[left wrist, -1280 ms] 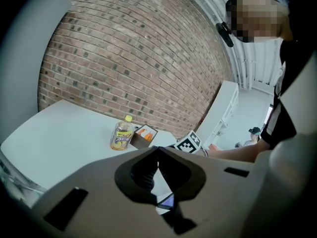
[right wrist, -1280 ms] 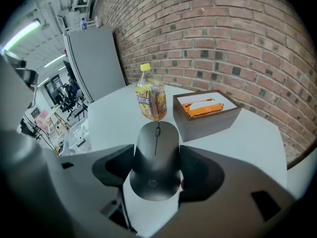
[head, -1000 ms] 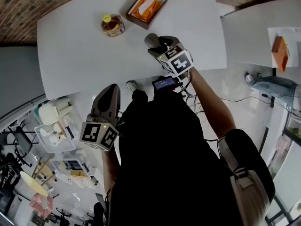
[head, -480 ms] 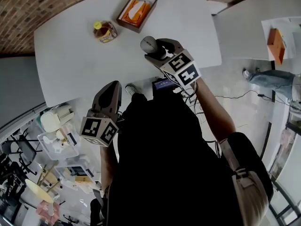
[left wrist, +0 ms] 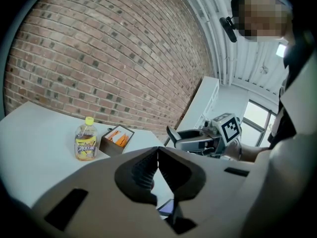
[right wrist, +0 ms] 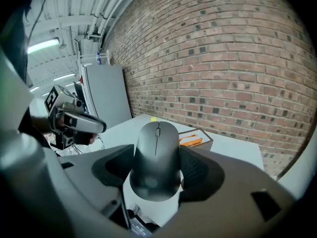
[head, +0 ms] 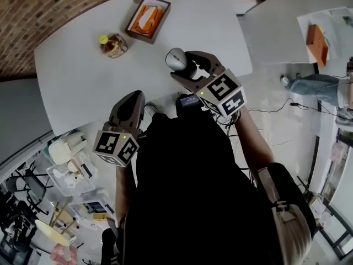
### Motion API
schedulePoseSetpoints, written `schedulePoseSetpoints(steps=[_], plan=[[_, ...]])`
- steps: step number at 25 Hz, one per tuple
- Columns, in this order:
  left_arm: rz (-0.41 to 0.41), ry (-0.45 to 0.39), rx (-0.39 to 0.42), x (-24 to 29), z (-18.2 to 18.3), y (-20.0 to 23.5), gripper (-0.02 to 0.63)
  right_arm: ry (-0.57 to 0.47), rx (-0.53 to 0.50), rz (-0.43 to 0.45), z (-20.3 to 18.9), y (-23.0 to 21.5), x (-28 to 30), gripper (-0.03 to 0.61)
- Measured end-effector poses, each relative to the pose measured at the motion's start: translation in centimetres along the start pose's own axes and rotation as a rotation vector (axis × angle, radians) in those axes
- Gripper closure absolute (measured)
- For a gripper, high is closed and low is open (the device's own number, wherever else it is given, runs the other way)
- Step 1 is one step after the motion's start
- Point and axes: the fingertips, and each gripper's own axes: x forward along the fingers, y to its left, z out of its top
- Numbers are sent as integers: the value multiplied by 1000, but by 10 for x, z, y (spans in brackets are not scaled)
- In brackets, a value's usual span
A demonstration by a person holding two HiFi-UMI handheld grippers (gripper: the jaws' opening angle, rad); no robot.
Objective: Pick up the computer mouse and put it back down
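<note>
A grey computer mouse [right wrist: 156, 160] sits clamped between the jaws of my right gripper [right wrist: 157, 168], lifted above the white table [head: 99, 87]. In the head view the mouse [head: 177, 59] shows at the tip of the right gripper [head: 185, 65], over the table's near edge. My left gripper [head: 131, 105] hangs below the table's front edge with its jaws shut and nothing in them. The left gripper view shows the left gripper [left wrist: 158, 167] with its two pads meeting, and the right gripper [left wrist: 198, 140] beyond it.
A yellow-capped drink bottle [head: 112, 44] and a wooden box with orange contents [head: 147, 19] stand toward the table's far side. A second white table [head: 287, 32] with an orange item lies to the right. Cluttered shelves and cables cover the floor below.
The right gripper has risen with the mouse in it, coming closer to the head camera. The left gripper has stayed about where it was.
</note>
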Motion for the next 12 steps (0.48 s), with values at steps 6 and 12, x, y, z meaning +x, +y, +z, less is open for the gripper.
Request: schedulePoseSetpoints(steps=[6,12], plan=[[-32,-17,17,14,12,-9,601,-88,7,-21,9,-1,-29,281],[-61,-15,27,24,17,-14,601,-149,23,-43,15,-6,-51,281]])
